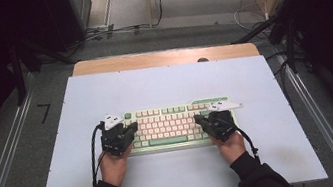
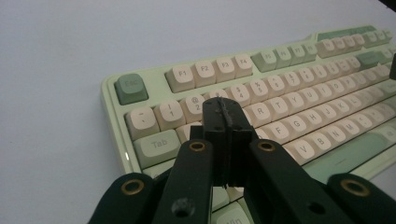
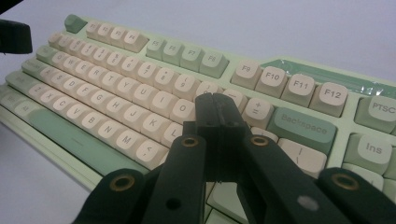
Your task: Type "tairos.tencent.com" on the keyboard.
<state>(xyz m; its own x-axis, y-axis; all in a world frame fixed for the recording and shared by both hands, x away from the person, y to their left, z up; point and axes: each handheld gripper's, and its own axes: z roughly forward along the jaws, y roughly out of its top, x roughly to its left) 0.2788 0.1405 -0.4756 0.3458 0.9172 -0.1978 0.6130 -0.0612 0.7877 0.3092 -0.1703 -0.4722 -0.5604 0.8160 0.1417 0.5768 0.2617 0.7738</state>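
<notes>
On the white mat (image 1: 162,81) that covers the wooden table (image 1: 164,57) lies a green and cream mechanical keyboard (image 1: 179,124), lengthwise across the mat's middle. Over the keyboard's left end hovers the left gripper (image 1: 132,127), its jaws pressed together with nothing between them, tips above the number row near the Tab key (image 2: 156,145). Over the keyboard's right end the right gripper (image 1: 198,117) is likewise closed and empty, beside the Backspace key (image 3: 303,126)

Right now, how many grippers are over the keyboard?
2. The left gripper is shut over the keyboard's left end, and the right gripper is shut over its right part.
</notes>
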